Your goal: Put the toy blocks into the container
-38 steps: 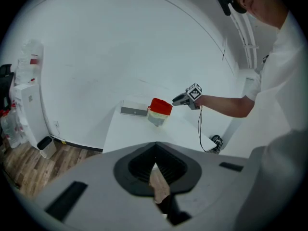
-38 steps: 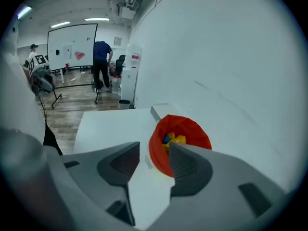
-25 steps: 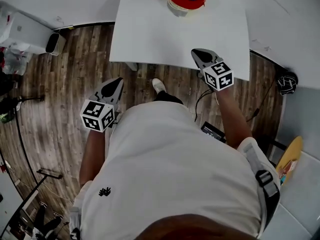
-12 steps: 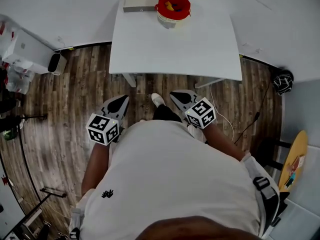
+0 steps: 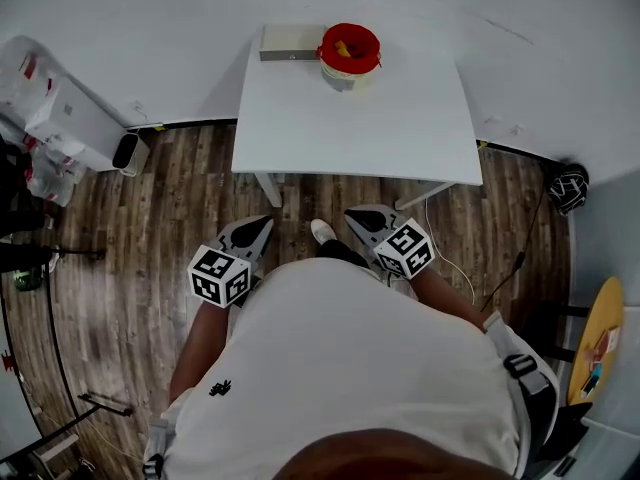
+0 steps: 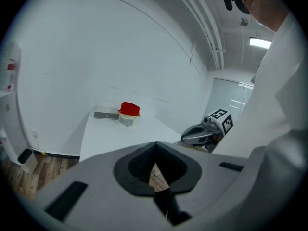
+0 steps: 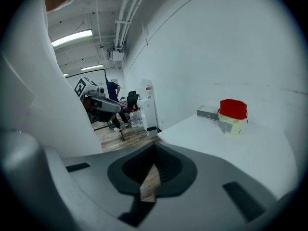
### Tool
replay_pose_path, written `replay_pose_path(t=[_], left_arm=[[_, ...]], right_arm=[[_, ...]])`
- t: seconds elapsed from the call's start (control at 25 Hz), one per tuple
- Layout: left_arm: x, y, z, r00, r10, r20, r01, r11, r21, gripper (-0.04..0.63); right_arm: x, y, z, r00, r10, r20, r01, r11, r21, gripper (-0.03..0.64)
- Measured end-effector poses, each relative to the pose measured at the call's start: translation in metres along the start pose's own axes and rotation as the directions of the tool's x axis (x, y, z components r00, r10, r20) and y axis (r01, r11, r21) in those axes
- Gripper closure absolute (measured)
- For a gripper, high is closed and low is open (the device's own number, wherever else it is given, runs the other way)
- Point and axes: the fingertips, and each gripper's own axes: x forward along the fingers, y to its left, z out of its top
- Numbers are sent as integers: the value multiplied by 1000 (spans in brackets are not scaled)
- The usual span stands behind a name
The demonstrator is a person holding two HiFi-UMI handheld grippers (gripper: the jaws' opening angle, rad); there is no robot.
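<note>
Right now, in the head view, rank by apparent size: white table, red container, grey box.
1. white table
2. red container
3. grey box, which looks only a little smaller than the container

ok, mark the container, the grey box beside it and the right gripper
container (image 5: 348,78), head view, pale side wall
grey box (image 5: 290,43), head view, top face
right gripper (image 5: 352,213), head view, between its closed fingertips

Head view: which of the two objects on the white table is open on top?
The round red-rimmed container, with yellow pieces showing inside; the flat grey rectangular box beside it shows a plain top.
</note>
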Motion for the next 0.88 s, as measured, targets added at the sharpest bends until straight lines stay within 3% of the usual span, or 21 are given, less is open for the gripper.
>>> replay_pose_path(t=[0.88], left_arm=[[-1, 7, -16, 1000, 17, -15, -17, 999, -31, 589]], right_arm=[[-5, 16, 3, 1000, 11, 4, -11, 1000, -29, 611]])
